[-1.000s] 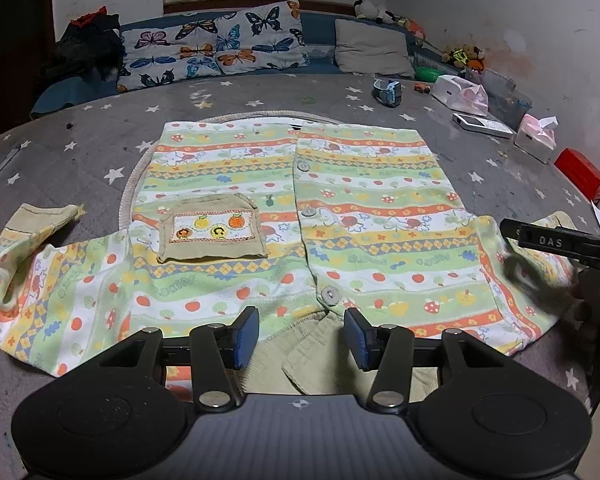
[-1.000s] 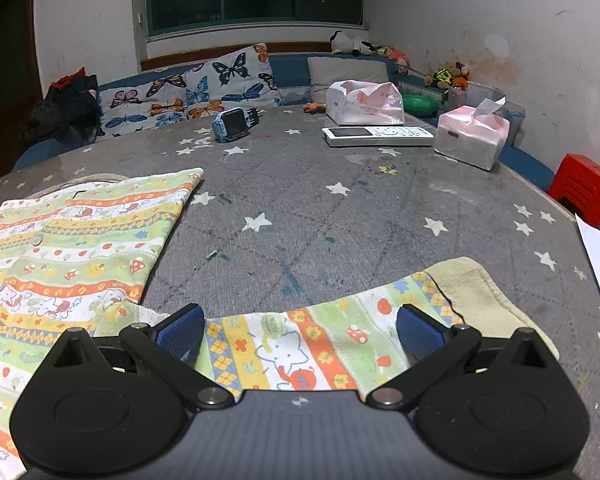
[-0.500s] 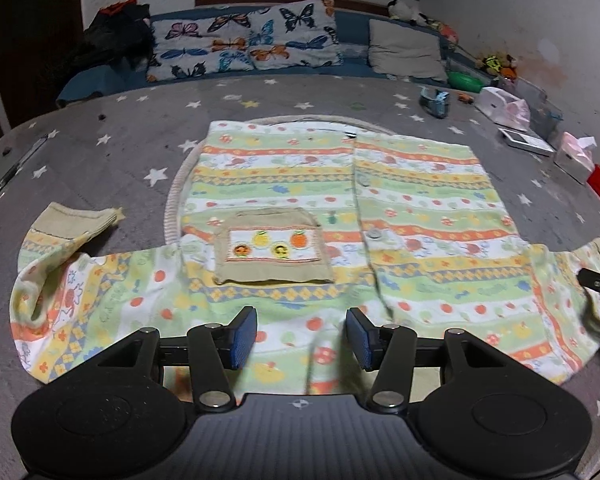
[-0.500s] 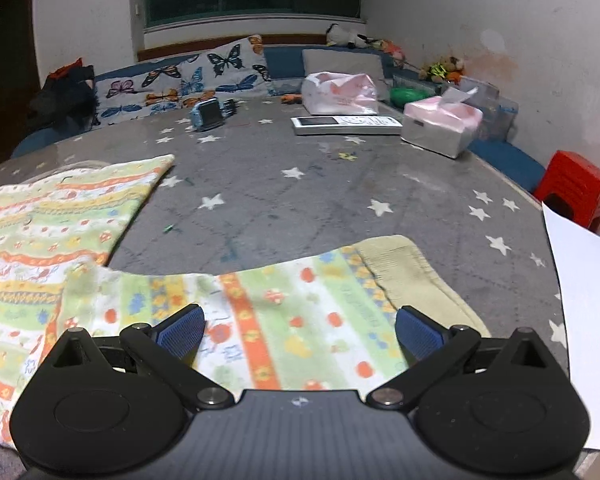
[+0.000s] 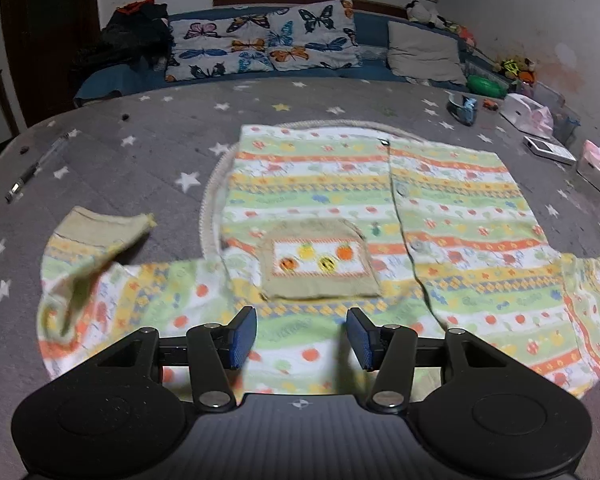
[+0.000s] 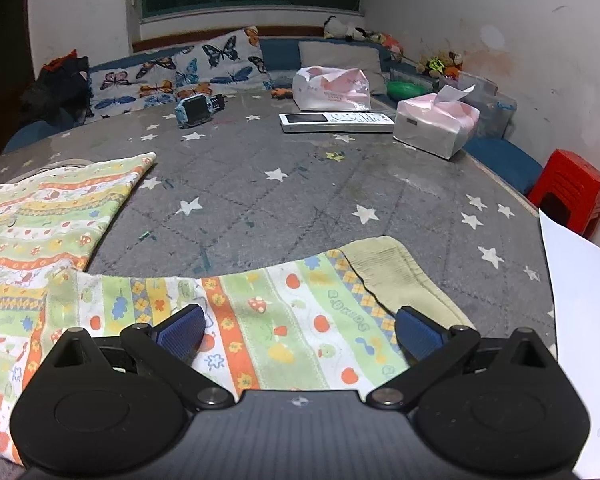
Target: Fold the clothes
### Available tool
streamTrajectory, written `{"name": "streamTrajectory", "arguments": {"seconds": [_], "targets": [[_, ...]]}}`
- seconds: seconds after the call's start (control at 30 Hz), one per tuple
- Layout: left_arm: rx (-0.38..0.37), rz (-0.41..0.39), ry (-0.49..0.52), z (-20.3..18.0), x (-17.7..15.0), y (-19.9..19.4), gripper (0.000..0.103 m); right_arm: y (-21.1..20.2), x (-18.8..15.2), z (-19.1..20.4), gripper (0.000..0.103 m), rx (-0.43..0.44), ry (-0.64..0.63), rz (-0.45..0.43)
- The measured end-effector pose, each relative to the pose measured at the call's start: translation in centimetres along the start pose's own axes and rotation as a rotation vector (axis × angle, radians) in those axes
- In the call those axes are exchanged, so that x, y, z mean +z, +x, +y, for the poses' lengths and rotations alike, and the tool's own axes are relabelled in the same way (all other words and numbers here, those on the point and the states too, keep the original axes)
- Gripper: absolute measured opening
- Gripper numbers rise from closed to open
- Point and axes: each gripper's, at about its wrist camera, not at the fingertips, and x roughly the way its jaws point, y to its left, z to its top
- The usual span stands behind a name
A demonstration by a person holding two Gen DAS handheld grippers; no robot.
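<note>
A child's striped, fruit-print shirt (image 5: pixel 364 200) lies flat on the grey star-patterned table (image 5: pixel 148 148), collar end nearest me, with a tan chest pocket (image 5: pixel 318 260). Its left sleeve (image 5: pixel 100 280) stretches out left, the tan cuff folded back. My left gripper (image 5: pixel 301 338) hovers open above the shirt's near left part, nothing between its fingers. In the right wrist view the right sleeve (image 6: pixel 284 316) with its tan cuff (image 6: pixel 396 276) lies across the front. My right gripper (image 6: pixel 300 328) stands wide open over that sleeve, holding nothing.
At the back right of the table are a tissue box (image 6: pixel 436 124), a white remote (image 6: pixel 336 120), a pink-and-white bag (image 6: pixel 332 88) and a blue watch (image 6: pixel 196 110). A pen (image 5: pixel 36 168) lies far left. White paper (image 6: pixel 580 320) overhangs the right edge beside a red stool (image 6: pixel 572 188).
My left gripper has shifted left along the shirt, from the button placket to below the pocket. My right gripper has drawn back a little over the right sleeve. Both stay open.
</note>
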Motion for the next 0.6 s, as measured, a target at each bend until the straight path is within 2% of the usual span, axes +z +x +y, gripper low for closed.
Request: {"name": "streamTrajectory", "arguments": {"seconds": [0.1,0.27,0.47,0.6], "targets": [[0.038,-0.032,0.025,0.2,1.4,-0.1,0.053,-0.1,0.7,0.7,0.102,0.003,-0.023,0.001],[0.091,-0.052,0.040,0.9,4.1,1.3,0.052,0.0,2.5,3.5,0.099,0.105,-0.082,-0.007],[0.119,-0.056,0.025,2.2,7.1,4.3,0.046,1.3,5.4,7.8,0.087,0.230,-0.146,-0.006],[0.113,-0.062,0.024,2.6,8.8,6.4,0.046,3.2,6.6,9.7,0.074,0.247,-0.161,0.003]]}}
